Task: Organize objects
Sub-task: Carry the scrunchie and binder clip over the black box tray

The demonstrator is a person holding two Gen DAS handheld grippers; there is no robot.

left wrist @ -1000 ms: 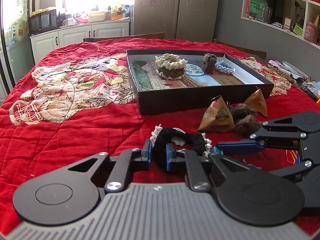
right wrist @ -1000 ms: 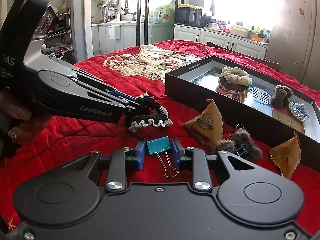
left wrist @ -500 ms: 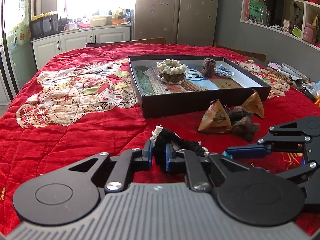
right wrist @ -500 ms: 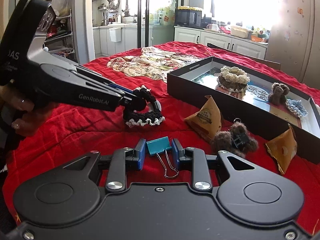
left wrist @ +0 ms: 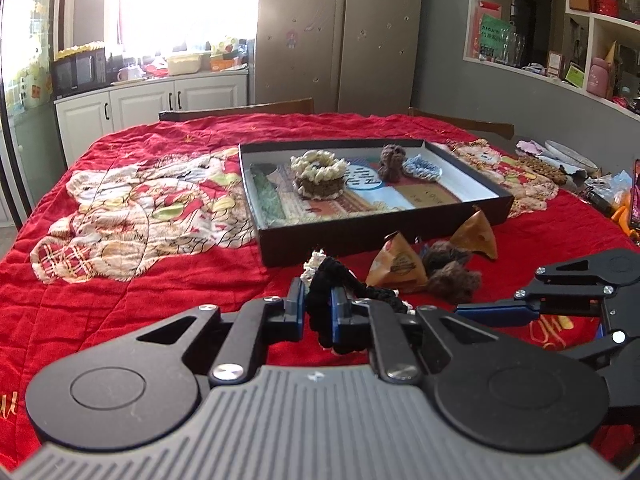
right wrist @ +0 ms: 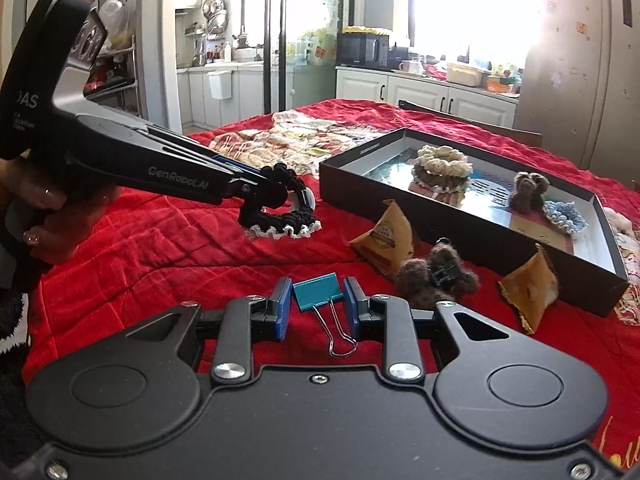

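My left gripper point(left wrist: 317, 311) is shut on a black crocheted scrunchie with white trim point(left wrist: 340, 280) and holds it in the air above the red cloth; it also shows in the right wrist view point(right wrist: 280, 216). My right gripper point(right wrist: 316, 307) is shut on a teal binder clip point(right wrist: 318, 291), low over the cloth. The black box point(left wrist: 384, 236) ahead holds a cream and brown scrunchie point(left wrist: 318, 174), a brown knitted piece point(left wrist: 392, 162) and a blue scrunchie point(left wrist: 422, 166).
Two tan triangular packets point(right wrist: 384, 240) point(right wrist: 530, 288) and a brown fuzzy hair clip point(right wrist: 436, 274) lie on the red cloth point(right wrist: 160, 248) in front of the box. Clutter lies at the table's far right edge point(left wrist: 592, 184). Wooden chair backs stand behind the table.
My left gripper has lifted the black scrunchie off the cloth and carried it up and toward the box. My right gripper has risen slightly with the clip held.
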